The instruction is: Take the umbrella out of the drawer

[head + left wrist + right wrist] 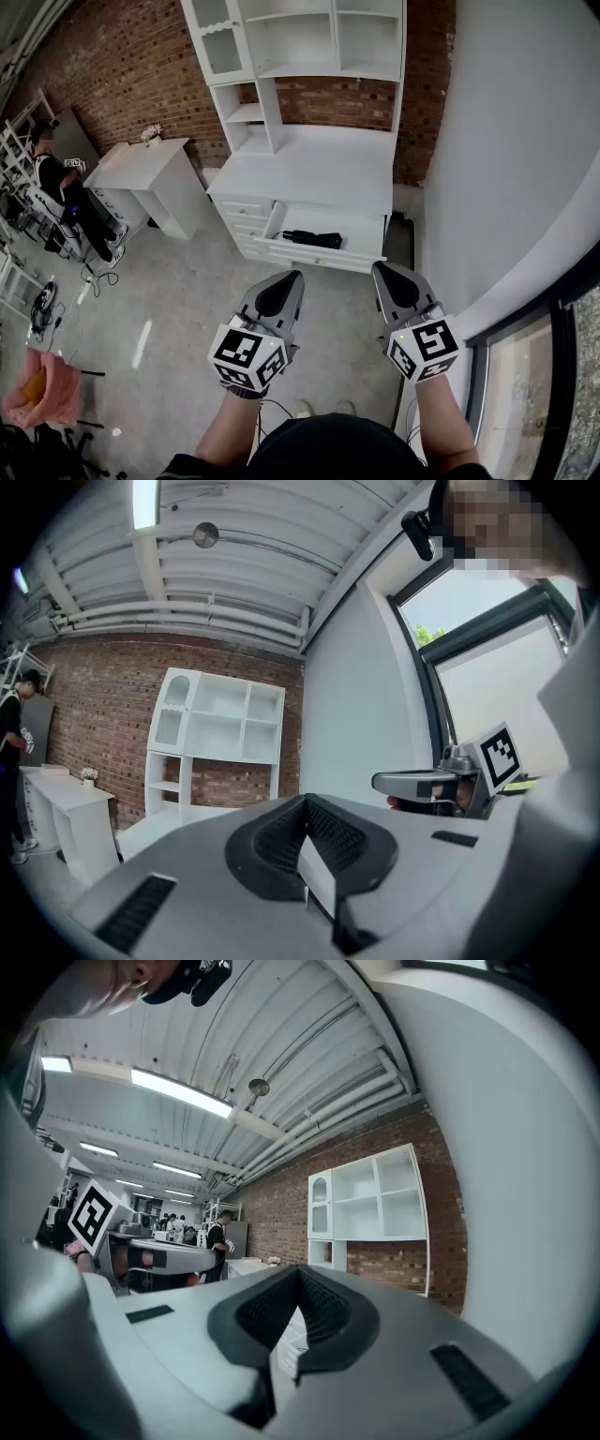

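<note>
Nearest, the left tongs [292, 276] and the right tongs [379, 268] are held level side by side above the grey floor [178, 309]. Both are fully closed with nothing between them, and they point toward the furniture ahead. Beyond them, well apart from both, the white drawer [319, 256] stands pulled open. The black umbrella [315, 238] lies flat inside it. Its long axis runs left to right, parallel to the drawer front, with the thinner end pointing left. Behind is the white counter [319, 169], then the shelf unit [309, 42] against the brick wall [141, 66].
</note>
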### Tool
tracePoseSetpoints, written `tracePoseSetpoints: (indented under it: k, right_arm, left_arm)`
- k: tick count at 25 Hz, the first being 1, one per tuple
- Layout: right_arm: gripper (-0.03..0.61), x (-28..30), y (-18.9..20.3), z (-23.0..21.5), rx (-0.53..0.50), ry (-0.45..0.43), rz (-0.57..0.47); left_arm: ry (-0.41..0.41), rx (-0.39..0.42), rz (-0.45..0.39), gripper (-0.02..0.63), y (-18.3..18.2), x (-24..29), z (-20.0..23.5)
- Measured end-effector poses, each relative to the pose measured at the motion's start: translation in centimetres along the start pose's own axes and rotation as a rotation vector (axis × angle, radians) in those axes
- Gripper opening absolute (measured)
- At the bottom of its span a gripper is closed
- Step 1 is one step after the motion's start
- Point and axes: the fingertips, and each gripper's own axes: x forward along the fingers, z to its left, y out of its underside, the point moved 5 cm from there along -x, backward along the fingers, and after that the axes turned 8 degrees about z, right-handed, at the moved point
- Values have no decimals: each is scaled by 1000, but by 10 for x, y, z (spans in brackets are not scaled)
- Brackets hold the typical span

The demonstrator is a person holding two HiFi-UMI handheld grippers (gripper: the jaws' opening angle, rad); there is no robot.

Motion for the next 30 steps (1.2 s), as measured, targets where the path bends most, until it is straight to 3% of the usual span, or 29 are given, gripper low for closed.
tracePoseSetpoints:
  k: [18,30]
  right_arm:
    - [3,-15,5,-36,85,-58,-28]
    - [3,-6,17,-68,97,-34,-50]
  left_arm:
    - [-48,-27,2,6,-2,13,-5]
    - [-112,-32,24,8,7,29,-6]
